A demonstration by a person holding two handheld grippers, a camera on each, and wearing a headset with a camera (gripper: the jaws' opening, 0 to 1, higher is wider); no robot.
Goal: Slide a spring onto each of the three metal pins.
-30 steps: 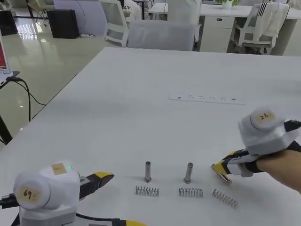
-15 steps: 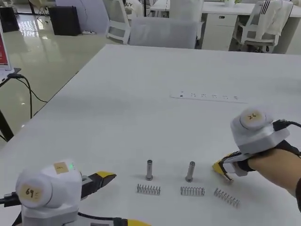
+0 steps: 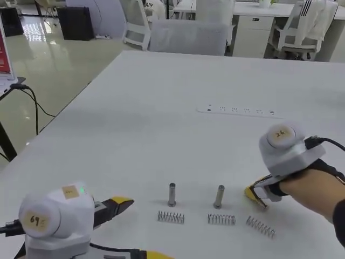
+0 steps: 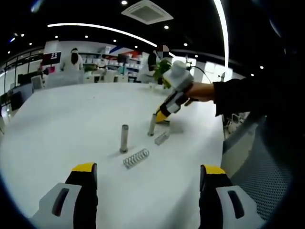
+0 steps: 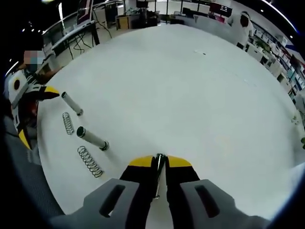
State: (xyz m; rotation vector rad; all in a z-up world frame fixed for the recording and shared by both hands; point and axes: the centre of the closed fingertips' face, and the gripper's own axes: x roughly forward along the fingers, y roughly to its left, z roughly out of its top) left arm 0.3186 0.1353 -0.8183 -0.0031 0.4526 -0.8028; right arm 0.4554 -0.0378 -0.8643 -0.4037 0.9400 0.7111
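Two metal pins stand upright on the white table, one on the left [image 3: 172, 194] and one on the right [image 3: 219, 196]. Three springs lie in a row just in front of them: left [image 3: 171, 217], middle [image 3: 221, 219] and right [image 3: 261, 226]. My right gripper [image 3: 257, 195] is just right of the second pin, tip near the table, shut on a third pin [image 5: 158, 172]. My left gripper [image 3: 137, 229] hovers open at the lower left, nothing between its fingers [image 4: 83, 188]. Its view shows the nearest pin [image 4: 124, 138] and spring [image 4: 136, 158].
A flush power strip [image 3: 237, 111] sits in the table [image 3: 161, 124] farther back. Office chairs [image 3: 186, 38] and desks stand beyond the far edge. The table's left edge drops to the floor, where a black cable [image 3: 29, 108] runs.
The right gripper's rear end has swung left and stands steeper, while its tip stays beside the second pin. The left gripper, pins and springs have not moved.
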